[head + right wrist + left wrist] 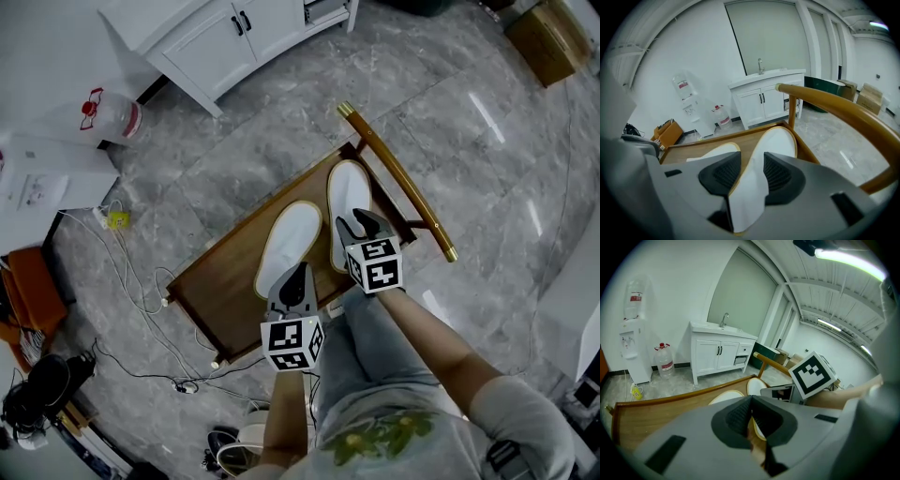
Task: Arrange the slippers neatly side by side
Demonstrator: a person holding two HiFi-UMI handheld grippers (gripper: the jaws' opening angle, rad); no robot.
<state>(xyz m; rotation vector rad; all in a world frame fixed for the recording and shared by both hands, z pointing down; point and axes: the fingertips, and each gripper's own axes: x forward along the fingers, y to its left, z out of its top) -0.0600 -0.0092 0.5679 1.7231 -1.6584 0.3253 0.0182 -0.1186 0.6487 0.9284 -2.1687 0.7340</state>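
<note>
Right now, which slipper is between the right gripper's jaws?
The slipper beside the handle rail: it runs between the jaws of the right gripper. The other slipper lies left of it, at the left gripper.

Left gripper (297, 272) and right gripper (361, 219) cover the near ends of both slippers (292, 234).

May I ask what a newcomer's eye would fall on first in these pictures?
A white left slipper and right slipper lie on a wooden tray on the grey floor. At their heels are the left gripper, fingers together, and the right gripper, fingers apart around the right slipper.
</note>
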